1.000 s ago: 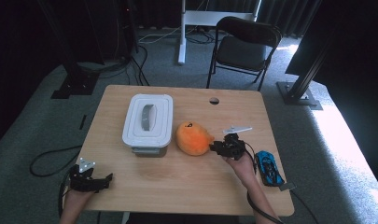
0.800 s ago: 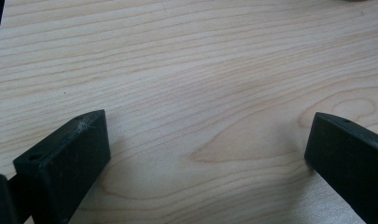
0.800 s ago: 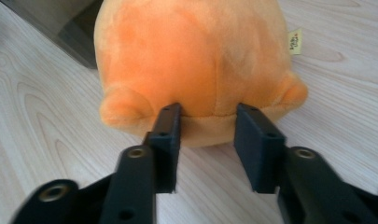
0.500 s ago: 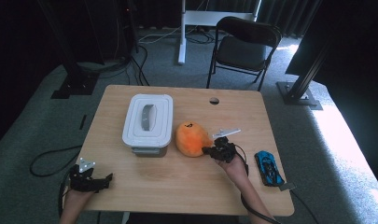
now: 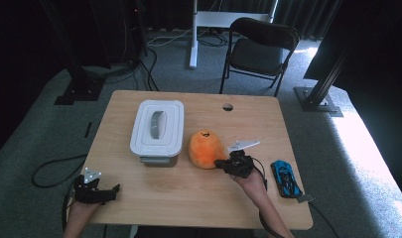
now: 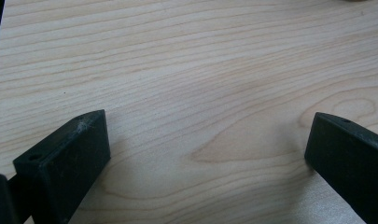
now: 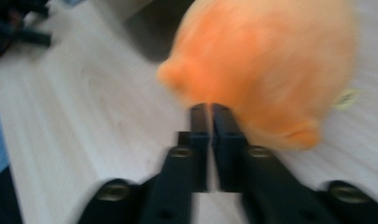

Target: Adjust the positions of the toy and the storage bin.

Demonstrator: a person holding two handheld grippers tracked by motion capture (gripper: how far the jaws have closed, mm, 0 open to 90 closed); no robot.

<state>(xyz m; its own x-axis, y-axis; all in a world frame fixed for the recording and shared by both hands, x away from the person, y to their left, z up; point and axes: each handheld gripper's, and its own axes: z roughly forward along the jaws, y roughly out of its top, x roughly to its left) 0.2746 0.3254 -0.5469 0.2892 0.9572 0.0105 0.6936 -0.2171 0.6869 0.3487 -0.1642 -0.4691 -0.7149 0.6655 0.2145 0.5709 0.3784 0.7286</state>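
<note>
Two black jaws of the right gripper (image 7: 210,109) stood almost together, having just opened a little after closing, their tips at the lower edge of the round orange plush toy (image 7: 266,65); whether they pinched its fur could not be told. That toy lay mid-table on the pale wooden table (image 5: 188,198), just right of the white lidded plastic box (image 5: 156,130), with a small blue toy car (image 5: 286,178) near the right edge. The left gripper (image 5: 106,191) rested at the near left corner, jaws wide apart over bare wood.

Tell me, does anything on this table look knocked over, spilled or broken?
Nothing stands out. The white box sits square with its lid on, the orange plush and blue toy car lie intact on the table, and nothing is spilled.
</note>
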